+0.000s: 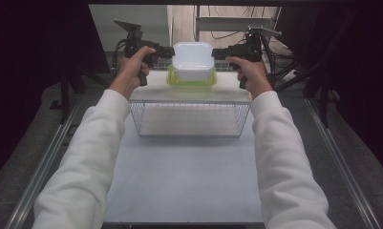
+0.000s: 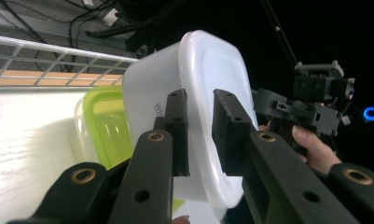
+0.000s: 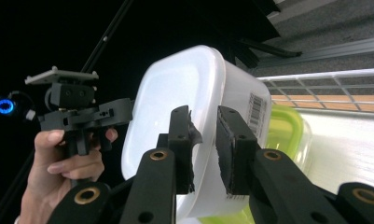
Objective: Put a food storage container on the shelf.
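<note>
At the far end of the white table (image 1: 189, 171), behind the wire basket (image 1: 190, 120), a white tub (image 1: 193, 59) stands upside down on a green-lidded container (image 1: 191, 80). The left gripper (image 1: 166, 51) and right gripper (image 1: 218, 53) each clamp the tub's rim from opposite sides, jaws closed on the plastic.

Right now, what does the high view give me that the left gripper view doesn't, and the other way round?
High view: the wire basket in front of the shelf, both white sleeves, and the left gripper seen from outside. Left gripper view: its jaws straddling the white container's rim, with faint print on the wall. Both: white container upside down above the green-lidded container, and the right gripper at its far side.
</note>
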Action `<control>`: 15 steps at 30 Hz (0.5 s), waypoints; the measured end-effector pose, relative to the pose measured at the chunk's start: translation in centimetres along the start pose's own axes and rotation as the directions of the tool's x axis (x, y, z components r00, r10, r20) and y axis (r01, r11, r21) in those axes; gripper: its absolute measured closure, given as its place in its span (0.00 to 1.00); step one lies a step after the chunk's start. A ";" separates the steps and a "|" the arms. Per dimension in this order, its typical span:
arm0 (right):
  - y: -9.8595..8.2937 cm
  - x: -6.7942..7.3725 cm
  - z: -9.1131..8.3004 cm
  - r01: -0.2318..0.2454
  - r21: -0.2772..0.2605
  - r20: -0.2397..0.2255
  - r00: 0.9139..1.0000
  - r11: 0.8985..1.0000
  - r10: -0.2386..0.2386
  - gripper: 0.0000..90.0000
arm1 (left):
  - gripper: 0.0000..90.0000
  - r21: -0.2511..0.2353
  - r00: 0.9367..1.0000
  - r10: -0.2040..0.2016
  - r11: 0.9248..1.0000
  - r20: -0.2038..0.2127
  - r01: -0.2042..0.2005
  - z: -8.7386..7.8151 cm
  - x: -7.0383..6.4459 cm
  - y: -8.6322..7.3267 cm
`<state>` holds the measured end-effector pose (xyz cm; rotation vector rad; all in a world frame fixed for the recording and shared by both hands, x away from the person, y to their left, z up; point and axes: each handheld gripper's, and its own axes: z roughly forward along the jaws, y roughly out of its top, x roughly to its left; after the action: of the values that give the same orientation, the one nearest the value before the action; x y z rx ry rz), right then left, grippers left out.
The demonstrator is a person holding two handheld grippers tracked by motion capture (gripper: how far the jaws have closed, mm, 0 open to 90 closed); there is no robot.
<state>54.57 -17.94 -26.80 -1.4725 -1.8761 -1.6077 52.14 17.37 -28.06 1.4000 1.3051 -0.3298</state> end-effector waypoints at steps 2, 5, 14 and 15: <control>0.1 -0.3 0.2 -0.012 0.001 0.013 1.000 1.000 0.012 0.83 | 0.84 -0.006 1.000 -0.019 1.000 0.016 0.019 0.2 0.4 0.1; 0.2 -0.4 0.3 -0.027 -0.003 0.005 1.000 1.000 0.027 0.83 | 0.84 -0.009 0.999 -0.021 1.000 0.024 0.021 0.2 0.6 0.2; 0.0 -0.1 0.3 -0.004 -0.005 0.020 1.000 1.000 0.005 0.81 | 0.83 -0.007 1.000 0.012 1.000 0.018 -0.012 -0.1 0.4 0.0; -0.1 0.0 0.3 0.001 -0.008 0.027 1.000 1.000 -0.001 0.78 | 0.80 -0.016 1.000 0.023 1.000 0.016 -0.023 -0.2 0.3 0.0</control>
<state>54.66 -17.69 -26.97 -1.5046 -1.8872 -1.6051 52.14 17.65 -28.25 1.3957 1.2751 -0.3140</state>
